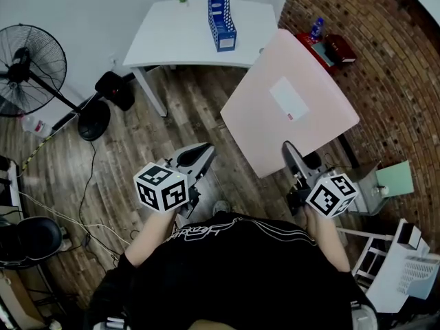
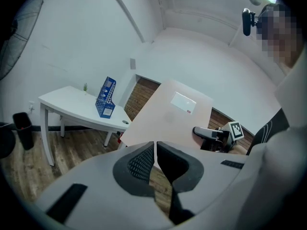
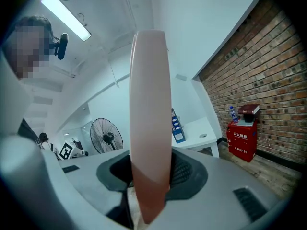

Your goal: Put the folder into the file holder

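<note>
The pink folder [image 1: 289,102] with a white label hangs over the wooden floor, and my right gripper [image 1: 291,155] is shut on its near corner. In the right gripper view the folder [image 3: 148,104] stands edge-on between the pads. A blue file holder [image 1: 221,12] stands upright on the white table [image 1: 172,43] ahead, well beyond the folder; it also shows as the file holder [image 2: 105,97] and the file holder [image 3: 177,126]. My left gripper [image 1: 199,153] is left of the folder, shut and holding nothing. In its own view the left gripper [image 2: 155,148] has its jaws together, below the folder [image 2: 168,114].
A standing fan [image 1: 31,67] and cables are on the floor to the left. A black bin [image 1: 115,88] sits by the table leg. A red cabinet [image 1: 323,47] stands against the brick wall [image 1: 385,60] on the right. White shelving [image 1: 405,267] is at the lower right.
</note>
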`<state>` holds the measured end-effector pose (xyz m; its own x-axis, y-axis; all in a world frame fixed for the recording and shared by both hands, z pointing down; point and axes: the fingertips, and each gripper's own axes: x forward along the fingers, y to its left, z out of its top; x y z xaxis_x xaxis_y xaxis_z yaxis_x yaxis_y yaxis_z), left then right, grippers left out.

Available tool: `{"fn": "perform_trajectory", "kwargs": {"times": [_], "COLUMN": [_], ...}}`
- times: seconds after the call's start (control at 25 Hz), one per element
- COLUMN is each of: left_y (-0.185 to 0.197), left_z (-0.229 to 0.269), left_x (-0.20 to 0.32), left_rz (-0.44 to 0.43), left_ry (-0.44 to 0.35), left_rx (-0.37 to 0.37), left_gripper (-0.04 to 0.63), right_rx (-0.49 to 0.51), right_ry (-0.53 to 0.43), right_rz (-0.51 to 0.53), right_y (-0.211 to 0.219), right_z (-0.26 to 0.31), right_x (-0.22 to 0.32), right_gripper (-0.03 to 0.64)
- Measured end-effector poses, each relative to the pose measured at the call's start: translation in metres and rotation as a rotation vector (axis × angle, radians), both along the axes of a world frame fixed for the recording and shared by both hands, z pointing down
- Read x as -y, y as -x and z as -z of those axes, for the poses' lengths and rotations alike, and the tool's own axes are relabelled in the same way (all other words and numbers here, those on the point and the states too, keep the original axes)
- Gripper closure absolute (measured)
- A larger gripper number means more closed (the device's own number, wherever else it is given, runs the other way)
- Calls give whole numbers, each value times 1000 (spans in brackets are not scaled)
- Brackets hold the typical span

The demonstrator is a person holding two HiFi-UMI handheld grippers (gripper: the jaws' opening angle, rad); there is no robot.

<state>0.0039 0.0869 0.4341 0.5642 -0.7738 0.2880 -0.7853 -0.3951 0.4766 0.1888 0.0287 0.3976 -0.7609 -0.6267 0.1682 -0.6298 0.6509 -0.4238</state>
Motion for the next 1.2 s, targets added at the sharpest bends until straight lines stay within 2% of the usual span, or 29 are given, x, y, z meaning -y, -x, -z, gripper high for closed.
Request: {"fn": "perform_trajectory", "kwargs": {"times": [0.32,0.72,1.2], "left_y": [36,54,100], "left_z": [4,2,4], "left_x": [43,96,218], "left_rz": [21,51,86], "left_ry": [-22,-21,-4], "left_rx": [23,53,58], "left_gripper": [554,554,554], "right_rx": [16,10,-3], "right_ry": [-42,-109,-142], "right_rz": [-17,-39,-47], "right_y": [25,39,93], "right_z": [10,20,28], "right_x": [46,119,260], "right_gripper": [451,451,451]}}
